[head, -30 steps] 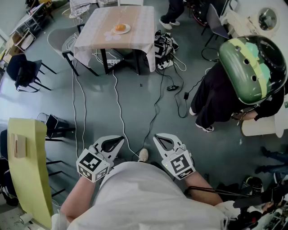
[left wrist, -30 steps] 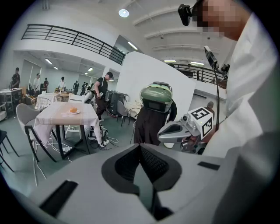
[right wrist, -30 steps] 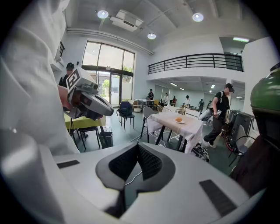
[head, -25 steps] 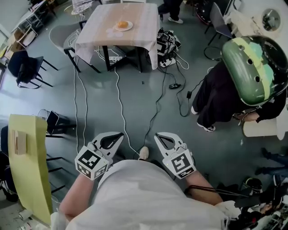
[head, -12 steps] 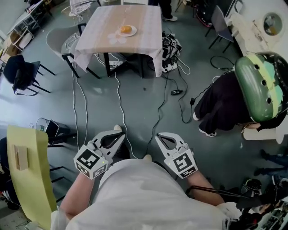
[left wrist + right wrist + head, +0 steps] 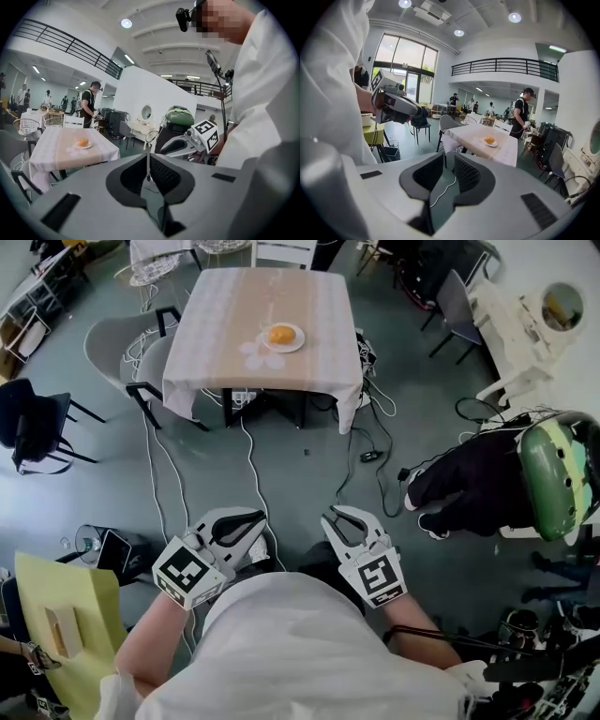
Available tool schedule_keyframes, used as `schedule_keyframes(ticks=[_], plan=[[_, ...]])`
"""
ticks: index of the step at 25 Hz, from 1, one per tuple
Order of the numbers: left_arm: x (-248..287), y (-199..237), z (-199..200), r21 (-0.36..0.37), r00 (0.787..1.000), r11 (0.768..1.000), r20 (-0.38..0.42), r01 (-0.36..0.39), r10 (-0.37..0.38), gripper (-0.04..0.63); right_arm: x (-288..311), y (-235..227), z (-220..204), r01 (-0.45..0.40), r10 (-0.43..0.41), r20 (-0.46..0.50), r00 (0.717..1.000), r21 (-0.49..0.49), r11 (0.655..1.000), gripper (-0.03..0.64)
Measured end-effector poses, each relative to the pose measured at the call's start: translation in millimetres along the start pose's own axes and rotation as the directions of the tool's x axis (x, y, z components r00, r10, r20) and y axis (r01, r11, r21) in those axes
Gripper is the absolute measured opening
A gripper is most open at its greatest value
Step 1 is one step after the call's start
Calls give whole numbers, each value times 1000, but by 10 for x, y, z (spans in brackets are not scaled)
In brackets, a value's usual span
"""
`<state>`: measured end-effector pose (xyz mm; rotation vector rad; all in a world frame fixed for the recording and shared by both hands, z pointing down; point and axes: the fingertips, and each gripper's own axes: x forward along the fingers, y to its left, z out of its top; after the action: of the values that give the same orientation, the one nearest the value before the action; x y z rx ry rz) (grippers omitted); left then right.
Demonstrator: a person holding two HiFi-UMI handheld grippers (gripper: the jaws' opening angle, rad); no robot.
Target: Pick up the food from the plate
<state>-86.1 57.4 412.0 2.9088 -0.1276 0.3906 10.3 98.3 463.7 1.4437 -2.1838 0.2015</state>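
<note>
Now the food (image 6: 281, 335), a small orange lump, is seen on a white plate (image 6: 299, 339) on the desk (image 6: 225, 306). It is at about 12 o'clock from both tongs and well apart from them. The desk is covered with a pale cloth (image 6: 187, 381).

The left tongs (image 6: 246, 524) are held low, close to the person's white shirt (image 6: 300, 652). They are clenched tight, with nothing gripped between them.

The right tongs (image 6: 339, 521) are held near them, at 3 o'clock from the left ones. Their jaws are opening, a thin gap is seen between them, and nothing is held there.

White cables (image 6: 248, 465) are laid on the grey floor (image 6: 309, 484) between the desk and the tongs. A green helmet (image 6: 553, 479) is seen at 3 o'clock.
</note>
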Motion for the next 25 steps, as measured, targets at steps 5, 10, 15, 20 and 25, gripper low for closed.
schedule_keyframes(ticks=[5, 10, 15, 20, 25], plan=[[-129, 633, 66, -27, 998, 997, 14, -66, 67, 11, 570, -182, 225, -33, 32, -11, 999, -29, 999, 104], [-79, 1120, 65, -61, 991, 989, 6, -137, 137, 12, 1263, -648, 347, -89, 89, -9, 996, -65, 994, 143], [100, 1804, 176, -108, 963, 957, -24, -268, 267, 62, 2145, -1435, 513, -156, 157, -7, 988, -171, 973, 184], [353, 2404, 536, -135, 915, 906, -19, -401, 402, 100, 3013, -2350, 606, -206, 202, -43, 979, -258, 944, 222], [560, 2783, 753, -176, 876, 860, -30, -479, 482, 115, 3798, -3061, 594, -254, 232, -105, 967, -330, 909, 276]])
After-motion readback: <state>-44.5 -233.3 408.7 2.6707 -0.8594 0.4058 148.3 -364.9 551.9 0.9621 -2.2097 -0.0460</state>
